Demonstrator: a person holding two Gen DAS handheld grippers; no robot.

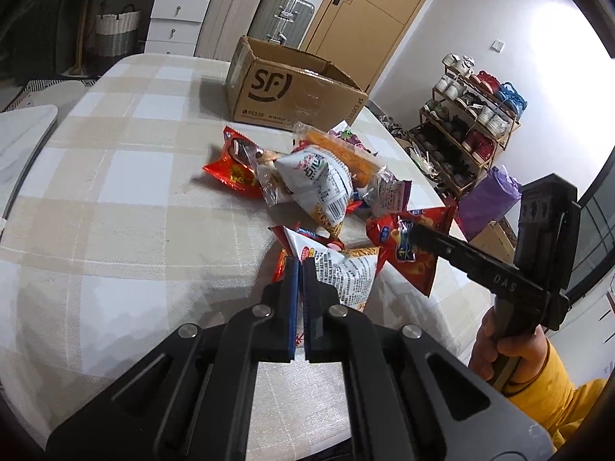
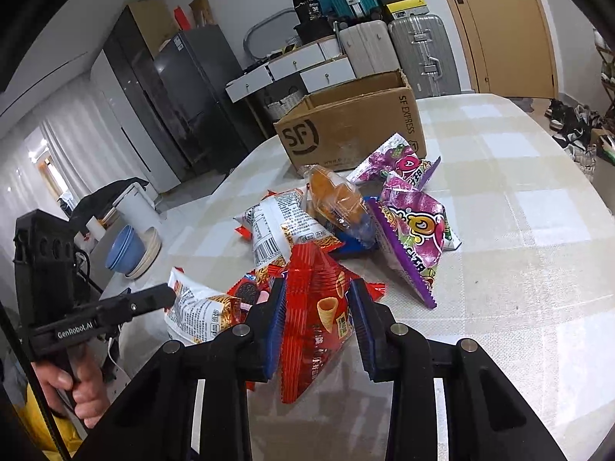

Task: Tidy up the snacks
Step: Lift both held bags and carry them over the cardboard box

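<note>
Left gripper [image 1: 299, 265] was clamped on a white packet [image 1: 342, 276]; right gripper [image 2: 317, 299] pinched a red cone-snack bag [image 2: 315, 319]. Both sat at the pile's near edge, short of the box [image 1: 292, 92], presumably for loading into it.

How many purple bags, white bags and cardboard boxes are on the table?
purple bags: 2
white bags: 2
cardboard box: 1
Total: 5
</note>
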